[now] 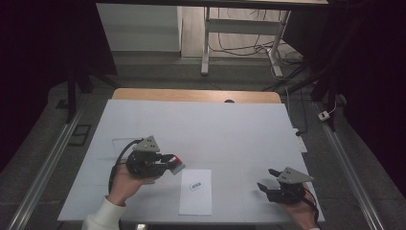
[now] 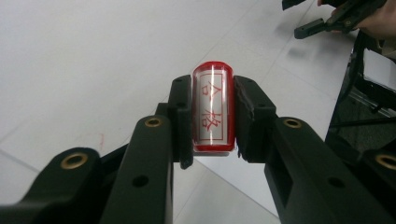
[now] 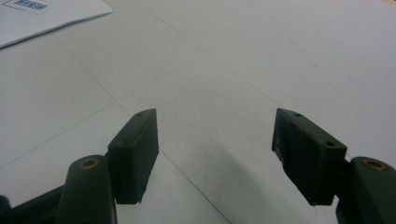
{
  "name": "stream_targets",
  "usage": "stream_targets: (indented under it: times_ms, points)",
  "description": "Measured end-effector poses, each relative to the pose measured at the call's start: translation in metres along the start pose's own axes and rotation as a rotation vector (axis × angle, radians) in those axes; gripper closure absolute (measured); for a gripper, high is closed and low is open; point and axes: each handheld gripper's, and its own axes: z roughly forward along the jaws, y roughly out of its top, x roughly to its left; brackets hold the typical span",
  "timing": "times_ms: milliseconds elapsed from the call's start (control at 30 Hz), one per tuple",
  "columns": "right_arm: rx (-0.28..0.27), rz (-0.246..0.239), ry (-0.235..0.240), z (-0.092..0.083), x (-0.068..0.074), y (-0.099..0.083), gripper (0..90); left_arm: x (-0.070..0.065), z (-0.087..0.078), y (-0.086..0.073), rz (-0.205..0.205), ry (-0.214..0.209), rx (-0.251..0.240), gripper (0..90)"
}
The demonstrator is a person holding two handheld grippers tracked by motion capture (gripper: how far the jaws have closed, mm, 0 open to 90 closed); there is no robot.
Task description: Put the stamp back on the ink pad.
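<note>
Already your left claw (image 1: 173, 161) had the red stamp (image 2: 213, 108) clamped tight, lifted just left of the paper sheet (image 1: 196, 191) on the surface (image 1: 230, 129); your right claw (image 1: 266, 179) waited wide open, empty, farther away.

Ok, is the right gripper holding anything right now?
No, the right gripper has its jaws standing wide apart over the bare white table, with nothing between them.

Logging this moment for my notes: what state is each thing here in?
stamp: clamped between the left gripper's fingers, red face toward its camera
left gripper: shut on the stamp
right gripper: open, nothing between its fingers
paper sheet: lying flat, label up
</note>
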Motion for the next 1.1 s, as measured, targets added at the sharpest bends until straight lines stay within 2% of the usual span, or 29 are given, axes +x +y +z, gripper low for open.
stream_targets:
  times_ms: [133, 233, 400, 567, 700, 833, 933, 1100]
  points:
    - [-0.003, 0.003, -0.007, 0.0, -0.001, 0.001, 31.1, 0.003, -0.005, -0.005, -0.01, 0.009, -0.003, 69.7]
    - [-0.013, 0.03, 0.002, 0.0, -0.003, 0.0, 31.1, 0.009, -0.009, -0.008, -0.027, 0.017, -0.009, 69.7]
    - [-0.023, 0.038, 0.003, -0.003, -0.005, -0.001, 31.2, 0.019, -0.019, -0.013, -0.039, 0.036, -0.031, 69.8]
    - [-0.027, 0.027, 0.008, -0.002, -0.004, 0.0, 31.1, 0.025, -0.031, -0.02, -0.057, 0.081, -0.031, 69.7]
    - [-0.026, 0.023, 0.015, -0.001, -0.003, -0.001, 31.2, 0.029, -0.038, -0.028, -0.068, 0.135, -0.01, 69.7]
    - [-0.027, 0.028, 0.022, 0.0, -0.003, -0.001, 31.2, 0.036, -0.042, -0.039, -0.098, 0.174, 0.012, 69.7]
    - [-0.014, 0.016, 0.024, 0.002, -0.002, -0.001, 31.2, 0.042, -0.042, -0.049, -0.119, 0.219, 0.042, 69.7]
    - [-0.027, 0.026, 0.02, -0.001, -0.002, -0.001, 31.3, 0.048, -0.042, -0.061, -0.127, 0.26, 0.092, 69.7]
